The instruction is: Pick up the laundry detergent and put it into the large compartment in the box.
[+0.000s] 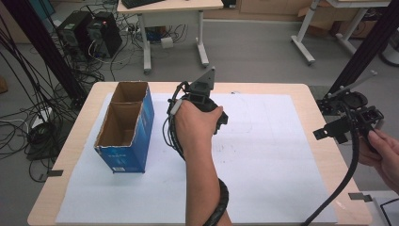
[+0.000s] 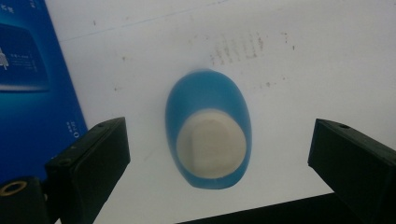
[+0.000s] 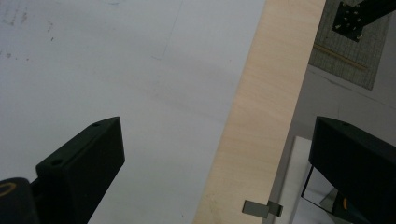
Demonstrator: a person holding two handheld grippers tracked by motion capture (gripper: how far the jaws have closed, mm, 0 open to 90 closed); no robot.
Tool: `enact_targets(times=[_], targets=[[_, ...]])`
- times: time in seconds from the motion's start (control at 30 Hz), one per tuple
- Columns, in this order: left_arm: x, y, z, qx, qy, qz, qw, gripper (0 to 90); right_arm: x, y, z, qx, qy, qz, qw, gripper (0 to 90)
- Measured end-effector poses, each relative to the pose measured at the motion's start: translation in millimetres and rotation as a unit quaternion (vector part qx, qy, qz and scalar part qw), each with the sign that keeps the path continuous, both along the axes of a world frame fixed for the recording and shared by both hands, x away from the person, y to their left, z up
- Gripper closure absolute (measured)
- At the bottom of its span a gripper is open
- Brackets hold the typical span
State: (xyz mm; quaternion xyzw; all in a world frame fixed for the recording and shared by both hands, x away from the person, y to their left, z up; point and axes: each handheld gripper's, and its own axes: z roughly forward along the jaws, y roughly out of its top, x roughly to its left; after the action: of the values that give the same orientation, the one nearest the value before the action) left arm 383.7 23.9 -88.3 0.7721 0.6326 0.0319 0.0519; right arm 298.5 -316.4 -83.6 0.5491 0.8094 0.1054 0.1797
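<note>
blue box (image 2: 28, 93): cut off at left edge, print blurred | left claw (image 1: 205, 101): jaws hidden by hand

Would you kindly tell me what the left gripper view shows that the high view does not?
Left gripper view alone: a blue oval object with a cream face lying on the white sheet between the open left tongs.

High view alone: the open top of the blue box, the right tongs past the table's right edge.

Both: box, sheet.
</note>
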Motion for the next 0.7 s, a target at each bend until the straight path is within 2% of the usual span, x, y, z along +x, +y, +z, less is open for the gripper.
enact_targets(times=[0.7], targets=[[8.9, 0.1, -24.3, -0.004, 0.014, 0.006, 0.9999, 6.9, -1.7, 1.5, -1.1, -0.005, 0.000, 0.002, 1.0000, 3.5]])
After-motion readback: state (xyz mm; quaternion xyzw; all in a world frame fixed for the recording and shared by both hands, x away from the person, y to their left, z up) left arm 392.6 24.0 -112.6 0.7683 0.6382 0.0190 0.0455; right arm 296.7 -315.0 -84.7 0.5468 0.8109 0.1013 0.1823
